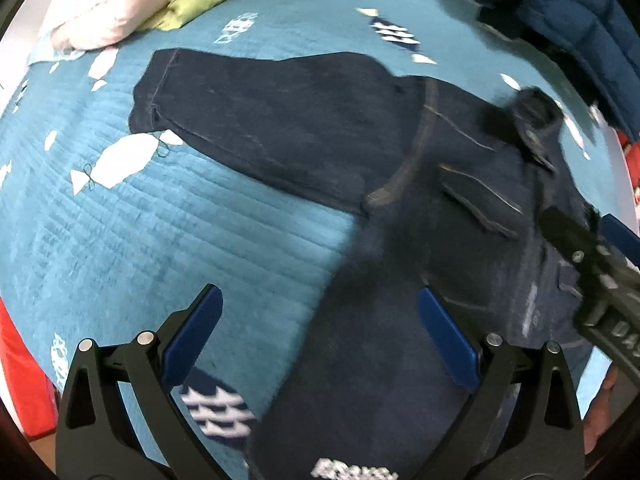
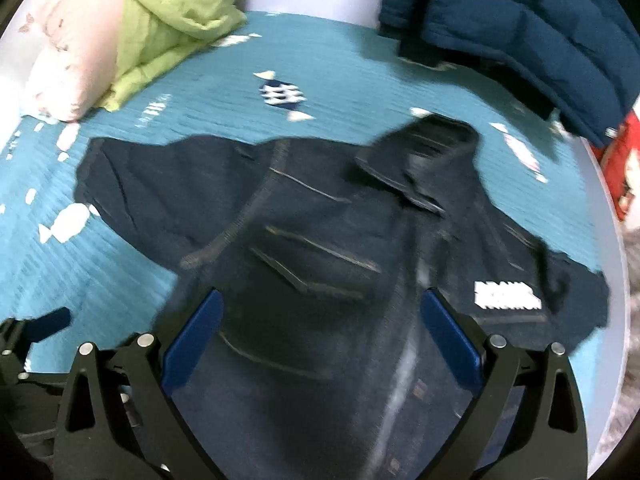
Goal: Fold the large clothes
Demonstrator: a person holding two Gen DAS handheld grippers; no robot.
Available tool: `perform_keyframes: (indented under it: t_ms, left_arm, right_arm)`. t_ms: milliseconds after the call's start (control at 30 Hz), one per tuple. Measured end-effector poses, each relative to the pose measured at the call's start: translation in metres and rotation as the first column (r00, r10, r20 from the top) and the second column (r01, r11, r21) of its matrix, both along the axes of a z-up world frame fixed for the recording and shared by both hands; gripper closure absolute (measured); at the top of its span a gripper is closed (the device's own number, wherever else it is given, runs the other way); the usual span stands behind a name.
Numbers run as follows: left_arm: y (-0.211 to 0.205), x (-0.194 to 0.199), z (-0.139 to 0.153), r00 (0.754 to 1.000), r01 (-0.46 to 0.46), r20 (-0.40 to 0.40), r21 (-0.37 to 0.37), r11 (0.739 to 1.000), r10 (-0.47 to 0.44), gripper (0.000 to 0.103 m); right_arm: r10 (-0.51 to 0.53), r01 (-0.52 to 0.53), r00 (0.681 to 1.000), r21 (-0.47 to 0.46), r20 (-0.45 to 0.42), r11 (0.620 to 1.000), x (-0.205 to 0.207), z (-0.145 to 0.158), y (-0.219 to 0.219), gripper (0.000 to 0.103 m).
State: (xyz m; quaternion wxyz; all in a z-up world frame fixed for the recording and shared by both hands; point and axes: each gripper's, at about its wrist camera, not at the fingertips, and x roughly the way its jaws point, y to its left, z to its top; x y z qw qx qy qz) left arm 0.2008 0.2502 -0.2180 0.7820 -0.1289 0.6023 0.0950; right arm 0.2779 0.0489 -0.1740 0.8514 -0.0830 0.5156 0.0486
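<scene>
A dark denim jacket (image 1: 328,128) lies spread front-up on a teal quilted bedspread (image 1: 120,220). Its left sleeve stretches out toward the upper left, the collar (image 2: 424,152) points away. My left gripper (image 1: 320,320) hovers open over the jacket's left side edge, one finger over the quilt, the other over denim. In the right wrist view the jacket (image 2: 312,248) fills the centre, with a white label patch (image 2: 506,294) on its right side. My right gripper (image 2: 320,320) hangs open above the jacket's chest, holding nothing. The right gripper's body (image 1: 600,272) shows at the right edge of the left wrist view.
A lime green blanket (image 2: 172,12) and a pale pink pillow (image 2: 76,68) lie at the bed's far left. A blue puffer jacket (image 2: 520,28) sits at the far right corner. Something red (image 2: 620,160) lies beyond the right edge of the bed.
</scene>
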Motion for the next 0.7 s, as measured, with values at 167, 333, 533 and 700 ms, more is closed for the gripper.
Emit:
perform_keyframes:
  t_ms: [167, 333, 533, 700]
  left_arm:
    - [0.04, 0.024, -0.011, 0.999, -0.048, 0.008, 0.038, 0.998, 0.047, 0.005]
    - [0.08, 0.045, -0.022, 0.995, -0.092, 0.028, 0.0, 0.996, 0.092, 0.006]
    - [0.118, 0.057, -0.043, 0.981, -0.189, 0.037, -0.082, 0.979, 0.193, 0.006]
    - [0.151, 0.065, -0.05, 0.954, -0.291, 0.045, -0.114, 0.95, 0.297, 0.006]
  right_arm:
    - [0.017, -0.008, 0.995, 0.097, -0.098, 0.995, 0.046, -0.027, 0.017, 0.031]
    - [0.016, 0.014, 0.981, 0.155, -0.193, 0.988, 0.091, -0.058, 0.028, 0.065]
    - [0.006, 0.091, 0.927, 0.242, -0.375, 0.966, 0.127, -0.11, 0.038, 0.071]
    - [-0.022, 0.116, 0.916, 0.212, -0.4, 0.97, 0.137, -0.12, 0.045, 0.07]
